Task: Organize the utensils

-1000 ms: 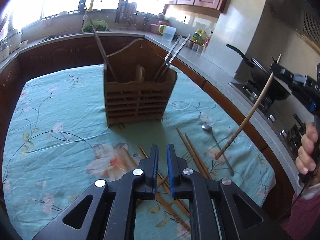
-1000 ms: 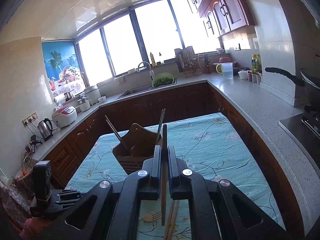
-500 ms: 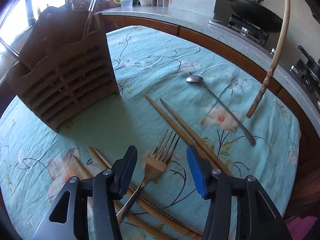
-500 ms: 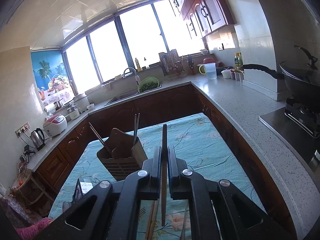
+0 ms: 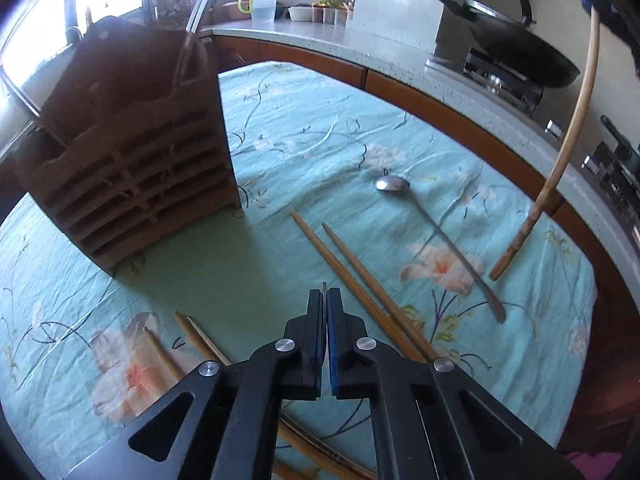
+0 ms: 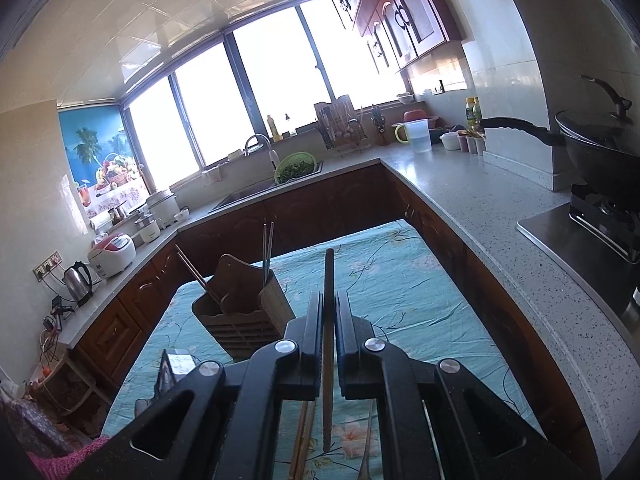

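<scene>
Black plastic left gripper: jaws pressed almost together on a thin grey sliver. Only its edge pokes out past the tips, so we can't tell what it is.

Right gripper: jaws narrow, clamped on a long brown wooden chopstick. The stick runs straight up past the tips and down behind the jaws, with the grip point hidden by the fingers.

In the left wrist view the same stick hangs far right of the jaws, bowed by the lens, its top end cut off at the frame edge.

Brown slatted wooden utensil holder stands upright ahead-left of the left jaws on the wrinkled teal floral tablecloth. Its top is blurred and the contents are hard to read there. In the right wrist view we make out thin sticks standing in its end compartments.

Two brown wooden chopsticks lie side by side just right of the left jaws, their lower ends hidden under the gripper body.

Long-handled shiny metal spoon lies flat further right, bowl end away from us.

More wooden sticks lie left-below the jaws, partly covered.
</scene>
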